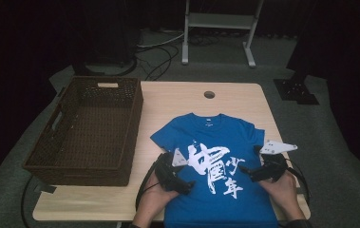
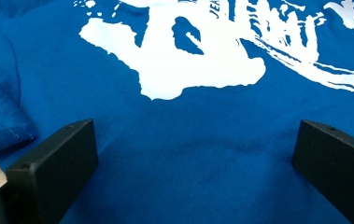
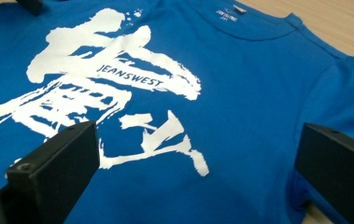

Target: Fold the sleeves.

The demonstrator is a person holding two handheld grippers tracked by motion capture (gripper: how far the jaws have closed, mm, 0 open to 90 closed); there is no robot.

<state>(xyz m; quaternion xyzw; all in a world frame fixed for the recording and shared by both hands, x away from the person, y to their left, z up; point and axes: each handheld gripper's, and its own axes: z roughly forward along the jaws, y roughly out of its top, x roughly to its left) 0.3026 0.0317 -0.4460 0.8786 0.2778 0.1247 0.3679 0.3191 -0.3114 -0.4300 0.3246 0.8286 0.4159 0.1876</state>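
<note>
**Blue shirt flat on table, both grippers over it, jaws wide**

Shirt (image 1: 215,156): bright blue short-sleeve tee, lies face up on the table (image 1: 168,99), collar toward the far edge, hem running off the near edge. Big white brush-style print (image 1: 213,166) across the chest; small "JEANSWEST" lettering inside the print, readable in the right gripper view. Round neckline with a small label inside. Fabric mostly smooth; the left gripper view shows faint creases in the middle and a folded, bunched edge at its left. Both sleeves spread out to the sides.

Left gripper (image 1: 183,185): over the shirt's left side, near the sleeve, held by the left hand (image 1: 154,199). Jaws spread wide, nothing between them but flat cloth; not gripping.

Right gripper (image 1: 246,172): over the shirt's right side, held by the right hand (image 1: 282,192). Jaws also spread wide, holding nothing, print and blue cloth visible between them.

Basket (image 1: 90,128): dark brown wicker, rectangular, sits left of the shirt on the table's left edge, just beside the left sleeve.
</note>
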